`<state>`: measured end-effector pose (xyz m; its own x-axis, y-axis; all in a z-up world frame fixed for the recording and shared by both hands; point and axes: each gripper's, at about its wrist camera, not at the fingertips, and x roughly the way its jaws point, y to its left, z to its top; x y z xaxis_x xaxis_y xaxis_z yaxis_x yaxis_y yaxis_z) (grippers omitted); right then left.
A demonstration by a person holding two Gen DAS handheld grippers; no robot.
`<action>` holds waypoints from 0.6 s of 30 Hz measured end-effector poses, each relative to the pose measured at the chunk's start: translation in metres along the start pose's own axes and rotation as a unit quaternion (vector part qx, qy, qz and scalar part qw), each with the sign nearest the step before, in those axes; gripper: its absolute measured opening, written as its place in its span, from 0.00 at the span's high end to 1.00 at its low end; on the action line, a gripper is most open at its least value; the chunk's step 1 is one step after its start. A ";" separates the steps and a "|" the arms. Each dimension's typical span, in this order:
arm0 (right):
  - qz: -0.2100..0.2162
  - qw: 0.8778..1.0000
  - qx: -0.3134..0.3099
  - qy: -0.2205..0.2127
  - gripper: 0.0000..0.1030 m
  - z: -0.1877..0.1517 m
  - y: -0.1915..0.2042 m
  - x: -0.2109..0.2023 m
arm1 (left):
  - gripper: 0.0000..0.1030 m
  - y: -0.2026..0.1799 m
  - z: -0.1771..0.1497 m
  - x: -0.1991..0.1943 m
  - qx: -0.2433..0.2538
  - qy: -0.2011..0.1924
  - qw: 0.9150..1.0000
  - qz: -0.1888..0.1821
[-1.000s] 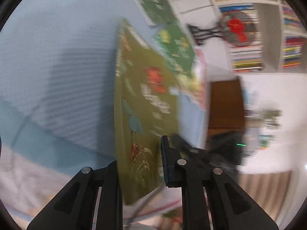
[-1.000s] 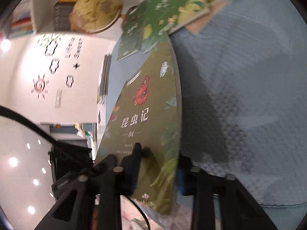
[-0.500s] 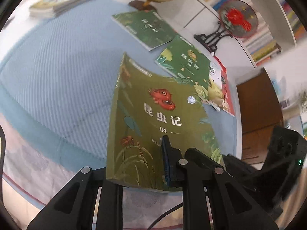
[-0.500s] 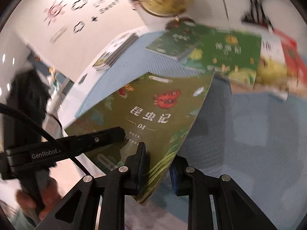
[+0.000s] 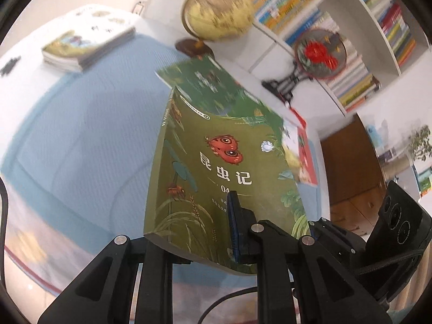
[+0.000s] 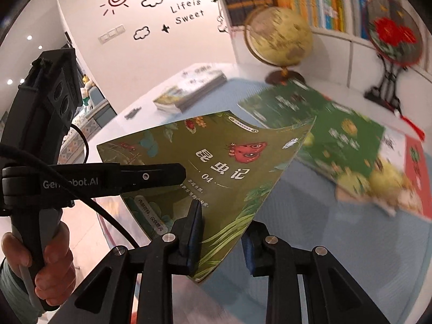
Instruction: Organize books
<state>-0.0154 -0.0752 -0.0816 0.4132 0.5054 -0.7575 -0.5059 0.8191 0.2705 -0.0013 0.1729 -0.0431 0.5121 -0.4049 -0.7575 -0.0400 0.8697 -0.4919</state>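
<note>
An olive-green book with a red moth on its cover (image 5: 216, 167) is held in the air above the blue mat (image 5: 81, 140). My left gripper (image 5: 197, 240) is shut on its near edge. My right gripper (image 6: 221, 232) is shut on the same book (image 6: 216, 162) near its lower right corner. The left gripper's finger (image 6: 151, 175) lies over the book's left side in the right wrist view. Other green books (image 6: 318, 124) lie flat on the mat behind it. A stack of books (image 5: 86, 46) lies at the far left.
A yellow globe (image 5: 218, 8) and a round red-flower fan on a black stand (image 5: 318, 51) stand at the back. White shelves full of books (image 5: 364, 27) line the wall. A red booklet (image 6: 417, 172) lies at the mat's right end.
The book has swung from edge-on and nearly upright to lying flatter with its cover up, and has risen higher above the mat. Both grippers stay shut on it.
</note>
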 end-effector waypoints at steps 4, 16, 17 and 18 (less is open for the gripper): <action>-0.005 1.000 -0.010 -0.012 0.75 0.045 0.036 0.038 | 0.85 0.044 0.048 -0.004 0.018 -0.022 0.999 0.022; -0.032 0.999 0.002 -0.019 0.75 0.211 0.111 0.216 | 0.85 0.206 0.230 0.014 0.013 -0.019 0.999 0.028; -0.036 0.999 0.003 -0.014 0.74 0.221 0.113 0.230 | 0.85 0.218 0.240 0.020 0.011 -0.014 0.999 0.029; -0.039 0.999 0.003 -0.010 0.74 0.229 0.115 0.240 | 0.85 0.226 0.246 0.023 0.012 -0.010 0.999 0.030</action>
<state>0.1988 0.2026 -0.0967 0.4656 0.4450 -0.7650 -0.4669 0.8578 0.2149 0.2126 0.4292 -0.0662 0.5268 -0.3467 -0.7760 -0.0508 0.8985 -0.4360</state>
